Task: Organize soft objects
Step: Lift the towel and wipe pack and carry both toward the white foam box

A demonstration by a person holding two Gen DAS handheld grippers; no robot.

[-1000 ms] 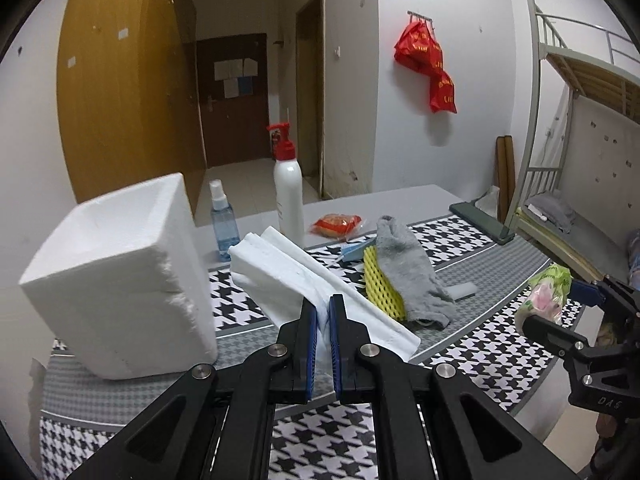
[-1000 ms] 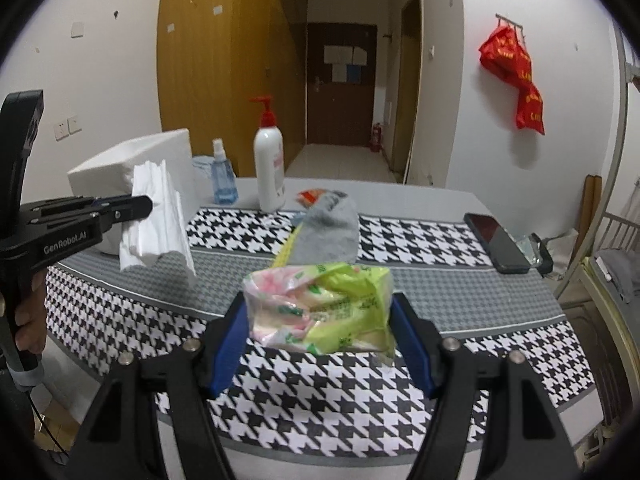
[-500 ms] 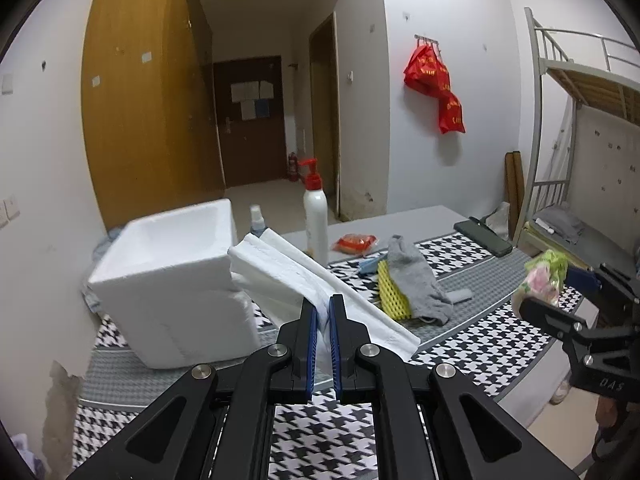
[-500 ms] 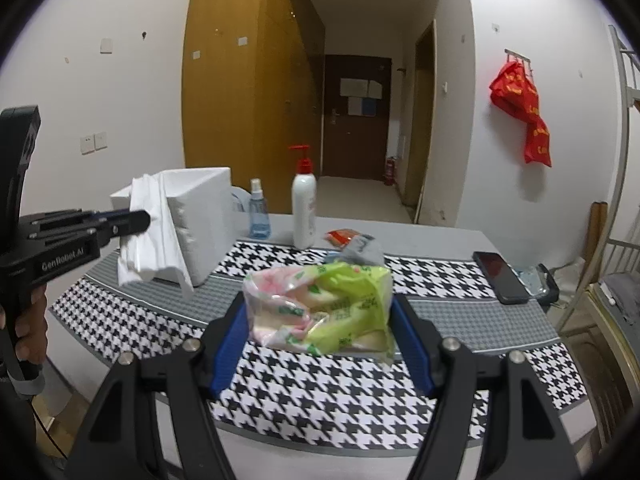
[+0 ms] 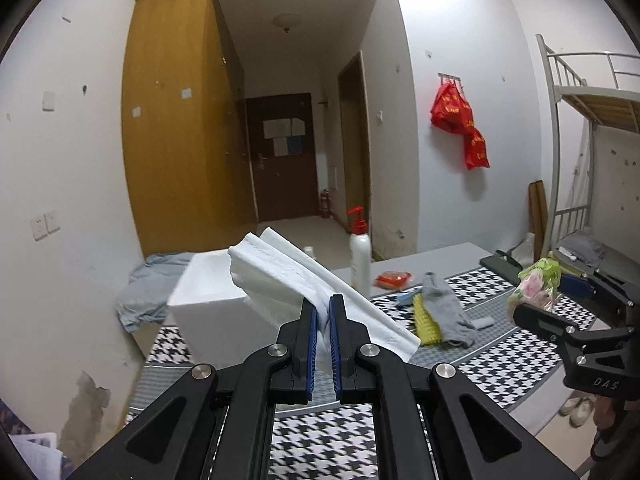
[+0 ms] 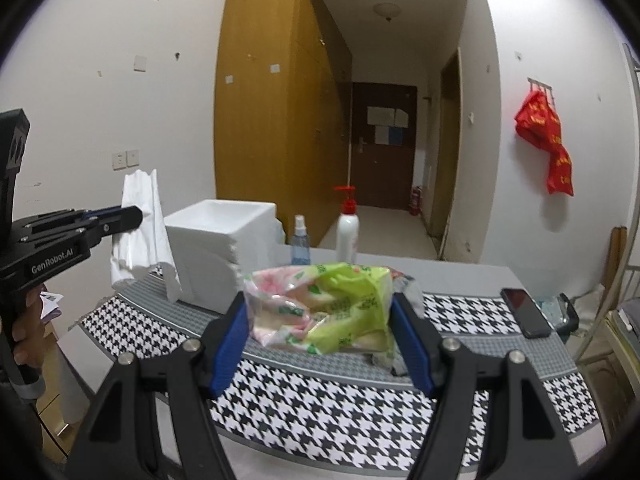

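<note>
A folded stack of white tissue paper (image 5: 296, 280) sits low in the middle of the left wrist view, pinched between the blue pads of the left gripper (image 5: 324, 310), whose jaws are pressed almost together on it. The stack sticks up and out to the upper left, held in the air above the surface (image 5: 500, 360). In the right wrist view the same gripper (image 6: 136, 212) comes in from the left edge with the tissue hanging from its tip, a hand (image 6: 26, 332) wrapped around its handle below.

A soft plastic pack printed in green and pink (image 6: 320, 304) fills the lower middle of the right wrist view. The right gripper (image 6: 320, 320) clamps it from both sides, its jaws set wide with the blue pads against the pack's ends. In the left wrist view that gripper (image 5: 536, 296) shows at the right edge, carrying the pack above the surface.

Behind the tissue stands an open white foam box (image 6: 220, 248) on the houndstooth-patterned cloth. Right of it, a small clear blue spray bottle (image 6: 301, 244) and a white pump bottle with a red top (image 6: 347, 228) stand upright side by side. In the left wrist view, a grey sock (image 5: 446, 312) lies over a yellow foam net sleeve (image 5: 425, 320) at centre right. A black phone (image 6: 524, 312) lies flat at the right of the right wrist view.
</note>
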